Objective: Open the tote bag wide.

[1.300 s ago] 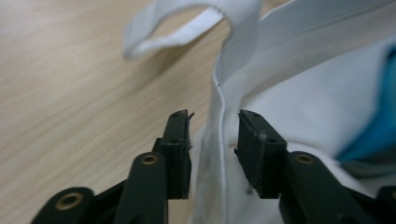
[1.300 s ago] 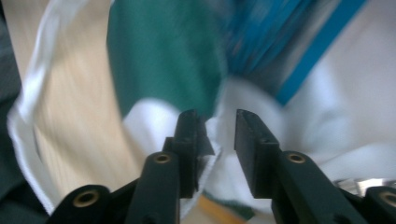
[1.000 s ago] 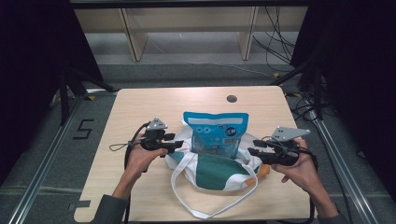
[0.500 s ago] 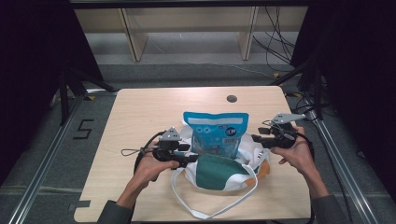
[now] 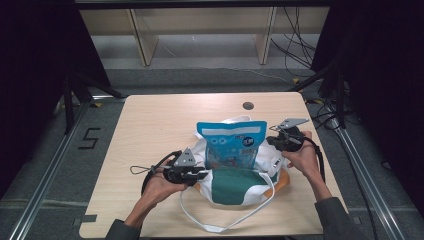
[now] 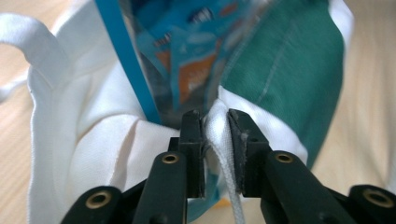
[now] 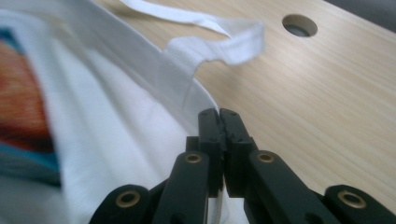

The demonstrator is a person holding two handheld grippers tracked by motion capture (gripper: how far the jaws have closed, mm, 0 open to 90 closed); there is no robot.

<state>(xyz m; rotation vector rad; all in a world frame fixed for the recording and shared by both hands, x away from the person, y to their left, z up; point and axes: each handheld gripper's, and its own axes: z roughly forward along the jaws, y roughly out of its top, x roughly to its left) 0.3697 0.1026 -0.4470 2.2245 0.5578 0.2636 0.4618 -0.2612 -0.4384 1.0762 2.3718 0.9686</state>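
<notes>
On the desk [image 5: 150, 130], both grippers pinch the soft, limp tote bag [image 5: 235, 187] rim: left gripper [image 6: 215, 122] just clamped, right gripper [image 7: 219, 116] closed tight.

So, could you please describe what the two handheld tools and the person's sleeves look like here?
Each tool is black. The left tool and the right tool each carry a grey three-cornered plate on top and trail a black cable. Up close, the jaws are flat black blocks on black link arms with brass-coloured pivot pins. The sleeves are dark grey.
</notes>
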